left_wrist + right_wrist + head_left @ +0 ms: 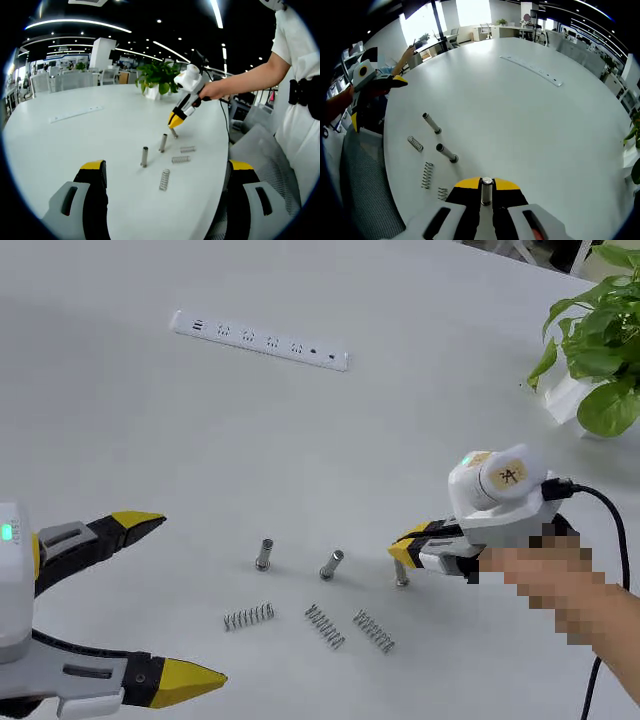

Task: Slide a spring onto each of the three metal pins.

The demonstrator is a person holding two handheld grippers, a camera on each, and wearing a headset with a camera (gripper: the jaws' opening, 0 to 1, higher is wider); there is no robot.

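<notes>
The right tool (403,553) clamps the pin (401,576) at the row's three o'clock end, upright on the desk (300,440). The left tool (190,598) gapes wide at nine o'clock from three loose springs (324,626).

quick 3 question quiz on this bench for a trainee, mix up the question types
1. How many springs lie loose on the table?
2. The right gripper is: A open above the springs, B shut on a pin, C shut on a spring.
3. True or false: a spring already sits on a pin.
Key: 1 three; 2 B; 3 false.
</notes>
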